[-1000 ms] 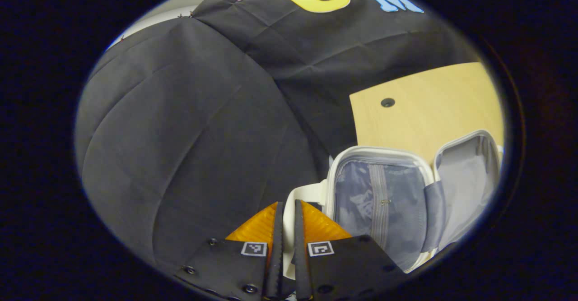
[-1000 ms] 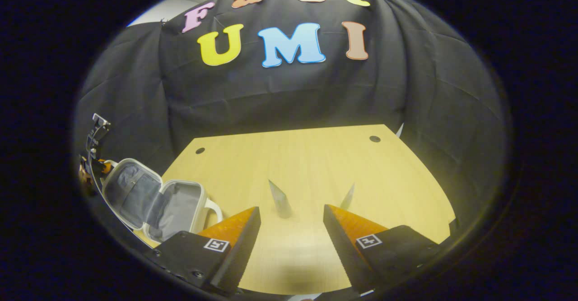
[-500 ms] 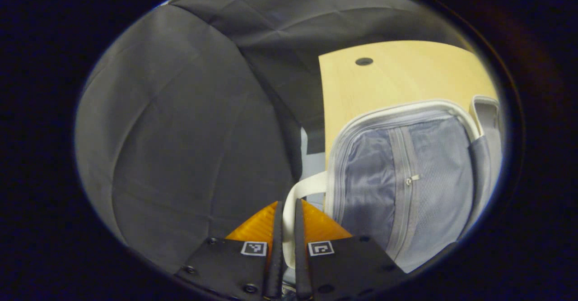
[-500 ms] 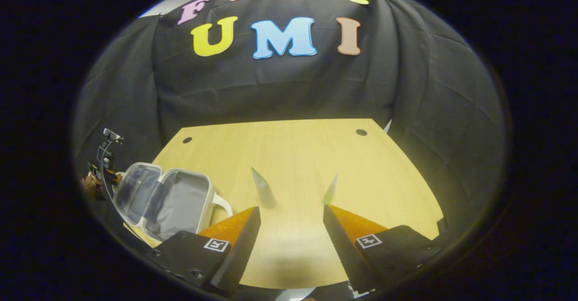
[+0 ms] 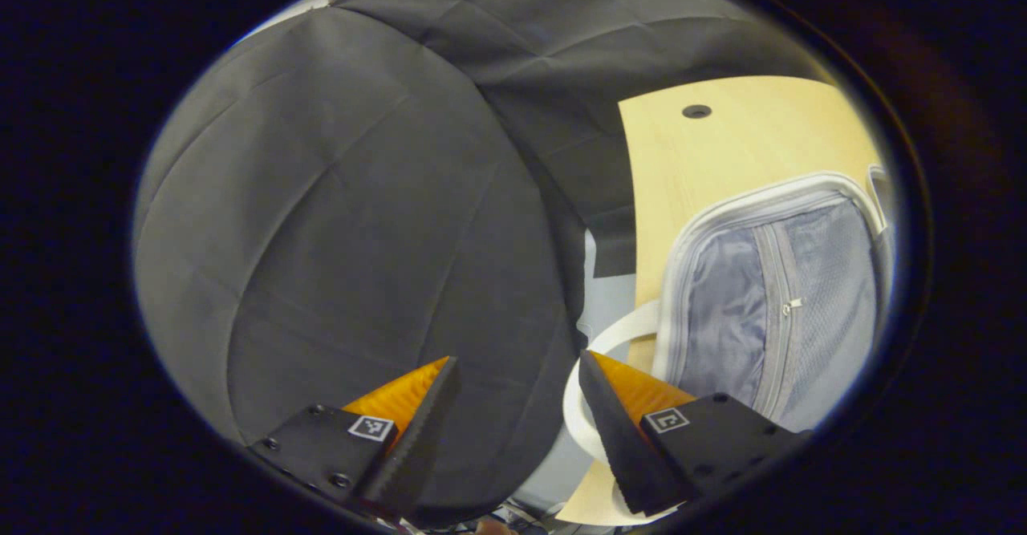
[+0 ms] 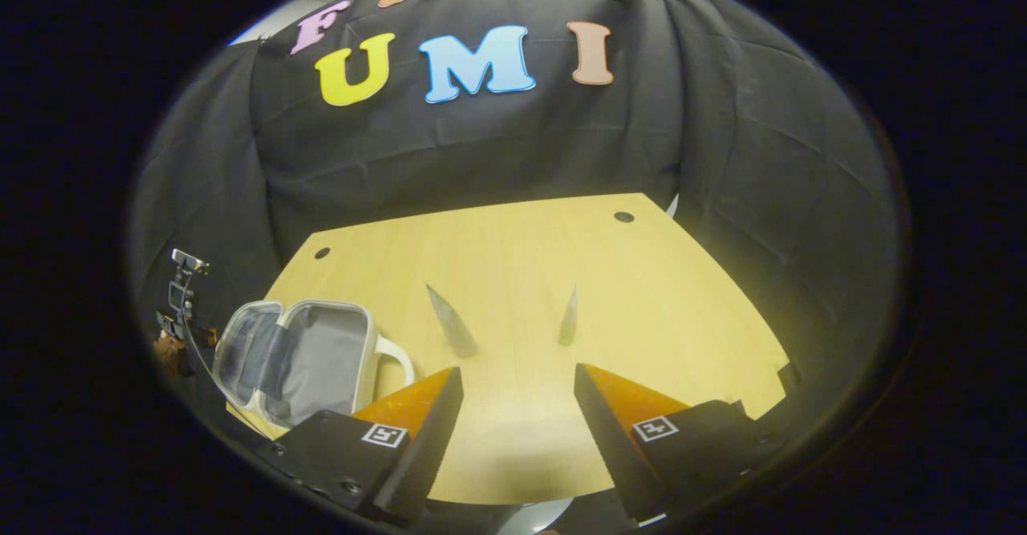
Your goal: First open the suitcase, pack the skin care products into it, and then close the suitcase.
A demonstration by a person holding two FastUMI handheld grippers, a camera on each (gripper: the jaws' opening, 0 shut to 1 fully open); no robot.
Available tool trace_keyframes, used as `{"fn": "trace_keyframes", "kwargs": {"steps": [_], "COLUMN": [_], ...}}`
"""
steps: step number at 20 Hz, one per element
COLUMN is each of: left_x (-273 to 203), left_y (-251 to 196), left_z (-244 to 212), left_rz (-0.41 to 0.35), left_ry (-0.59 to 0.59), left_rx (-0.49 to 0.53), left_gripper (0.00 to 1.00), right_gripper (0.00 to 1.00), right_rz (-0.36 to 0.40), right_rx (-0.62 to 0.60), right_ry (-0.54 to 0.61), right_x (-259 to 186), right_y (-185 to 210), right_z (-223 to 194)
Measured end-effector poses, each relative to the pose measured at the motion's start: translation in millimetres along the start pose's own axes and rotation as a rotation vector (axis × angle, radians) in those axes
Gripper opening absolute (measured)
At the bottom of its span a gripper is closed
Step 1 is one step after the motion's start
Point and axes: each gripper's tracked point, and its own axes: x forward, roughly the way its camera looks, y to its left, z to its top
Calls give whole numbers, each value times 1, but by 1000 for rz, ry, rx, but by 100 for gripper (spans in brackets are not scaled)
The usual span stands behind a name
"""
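In the left gripper view, the left gripper (image 5: 513,407) is standing released beside the white handle (image 5: 598,342) of the suitcase (image 5: 770,310), which is lying open at the bench (image 5: 722,150) edge. In the right gripper view, the right gripper (image 6: 513,407) is also hanging unclenched; it should approach the two slim packets (image 6: 451,322), probably skin care products, slowly.
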Motion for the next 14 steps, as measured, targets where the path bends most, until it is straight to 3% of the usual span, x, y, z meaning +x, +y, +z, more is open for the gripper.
{"fn": "trace_keyframes", "kwargs": {"steps": [4, 8, 11, 13, 14], "left_x": [-57, -151, -228, -283, -315], "left_y": [63, 99, 62, 17, -20], "left_z": [36, 121, 183, 213, 232], "left_rz": [115, 143, 44, -89, -192], "left_ry": [-138, -408, -624, -724, -762], "left_rx": [-57, -132, -194, -224, -229], "left_gripper": [98, 97, 96, 95, 95], "right_gripper": [86, 86, 85, 86, 85], "right_rz": [43, 67, 60, 58, 57], "right_rx": [36, 72, 84, 90, 92], "right_ry": [-21, -36, -65, -70, -70], "right_x": [1, 6, 10, 12, 14], "right_y": [8, 9, 3, -1, -3], "right_z": [-1, 9, 23, 25, 25]}}
